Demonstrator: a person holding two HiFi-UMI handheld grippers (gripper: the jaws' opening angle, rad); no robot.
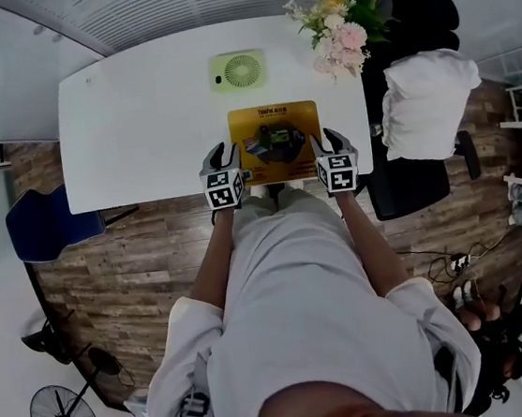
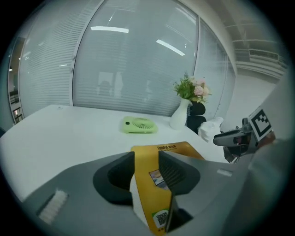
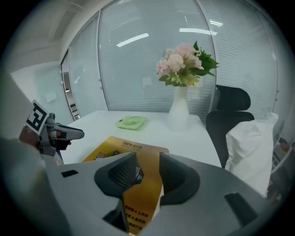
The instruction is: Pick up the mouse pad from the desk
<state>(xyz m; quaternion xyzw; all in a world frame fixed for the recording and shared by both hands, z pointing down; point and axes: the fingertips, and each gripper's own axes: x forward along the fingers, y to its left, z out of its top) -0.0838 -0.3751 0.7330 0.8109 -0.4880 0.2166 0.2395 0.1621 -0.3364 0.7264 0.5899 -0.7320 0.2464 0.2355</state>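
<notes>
Now the mouse pad (image 1: pixel 275 140) is clamped at both sides
Left claw (image 1: pixel 224 153) and right claw (image 1: pixel 325 140) each pinch a near corner by the bench (image 1: pixel 137 124) edge, likely to lift the limp sheet level

White short-sleeved shirt (image 1: pixel 300 292); grey left claw (image 2: pixel 146 167) and right claw (image 3: pixel 147 168), black ribbed pads (image 2: pixel 174 173), black-and-white marker cubes (image 1: pixel 225 190)

Near corners of mouse pad (image 1: pixel 273 124) unseen inside left tongs (image 2: pixel 146 160) and right tongs (image 3: pixel 147 160)
</notes>
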